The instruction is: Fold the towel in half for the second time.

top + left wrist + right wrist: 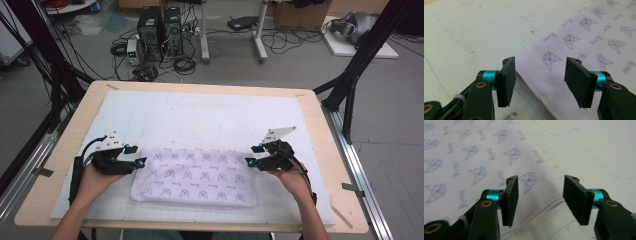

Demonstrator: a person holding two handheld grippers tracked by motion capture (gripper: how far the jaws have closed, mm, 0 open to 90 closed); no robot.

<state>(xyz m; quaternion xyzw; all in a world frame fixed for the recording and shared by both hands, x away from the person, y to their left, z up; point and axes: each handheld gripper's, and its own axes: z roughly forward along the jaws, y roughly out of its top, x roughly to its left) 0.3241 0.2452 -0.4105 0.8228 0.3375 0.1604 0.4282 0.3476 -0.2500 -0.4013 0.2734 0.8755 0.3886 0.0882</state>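
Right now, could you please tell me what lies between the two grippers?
In the high view, the folded patterned cloth spans the stretch between the left gripper and the right gripper, lying flat on the white mat.

Even, soft light; slight blur

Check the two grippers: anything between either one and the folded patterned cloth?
Nothing visible. The left gripper and right gripper sit at opposite ends of the folded cloth, jaws open, with the cloth's edge below each gap. Around it there is bare white mat.

Soft matt printed cloth (195, 176), wooden table (320, 130).
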